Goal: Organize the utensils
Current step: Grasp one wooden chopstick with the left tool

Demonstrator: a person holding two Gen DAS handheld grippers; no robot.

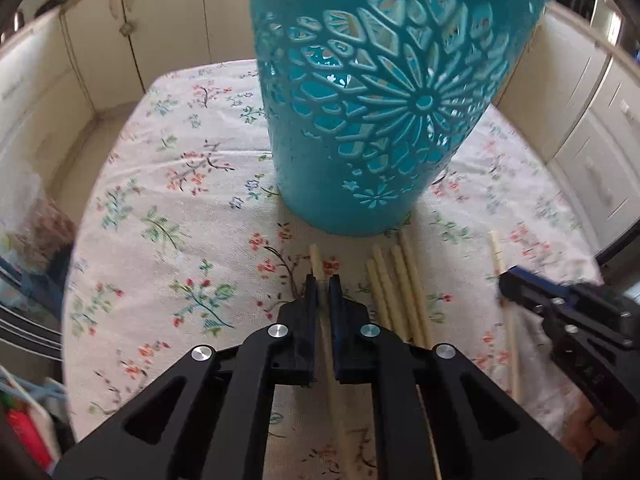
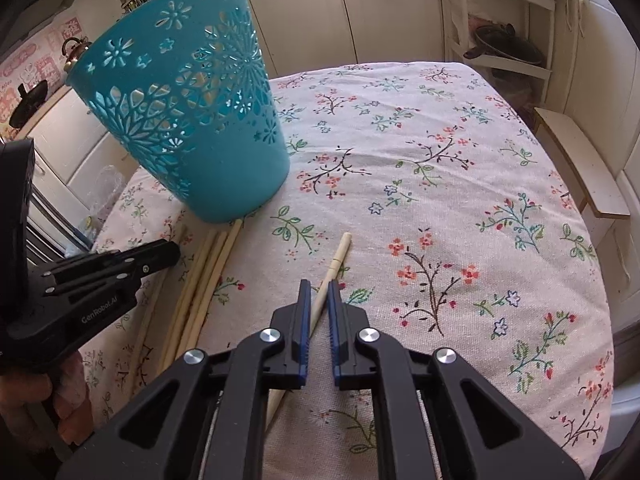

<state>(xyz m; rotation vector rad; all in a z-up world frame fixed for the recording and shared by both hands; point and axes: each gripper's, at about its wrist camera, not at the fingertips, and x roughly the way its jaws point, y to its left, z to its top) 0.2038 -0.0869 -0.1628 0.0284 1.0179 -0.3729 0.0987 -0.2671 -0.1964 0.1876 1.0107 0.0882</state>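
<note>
A teal cut-out basket (image 1: 372, 96) stands upright on the floral tablecloth, also in the right wrist view (image 2: 192, 120). Pale wooden chopsticks lie in front of it. My left gripper (image 1: 323, 280) is shut on one chopstick (image 1: 315, 258), which runs back between the fingers. Several loose chopsticks (image 1: 396, 292) lie just to its right, also seen in the right wrist view (image 2: 208, 272). My right gripper (image 2: 319, 286) straddles a single chopstick (image 2: 338, 258) with the jaws narrowly apart, not clamped. It shows in the left wrist view (image 1: 508, 280) by that chopstick (image 1: 496, 252).
The table (image 2: 460, 200) is covered by a floral cloth; its edges drop off left and right. Cream cabinets (image 2: 312, 8) stand behind, a shelf rack with a pan (image 2: 508, 48) at the right. Bags and clutter (image 1: 36, 232) sit beside the table's left edge.
</note>
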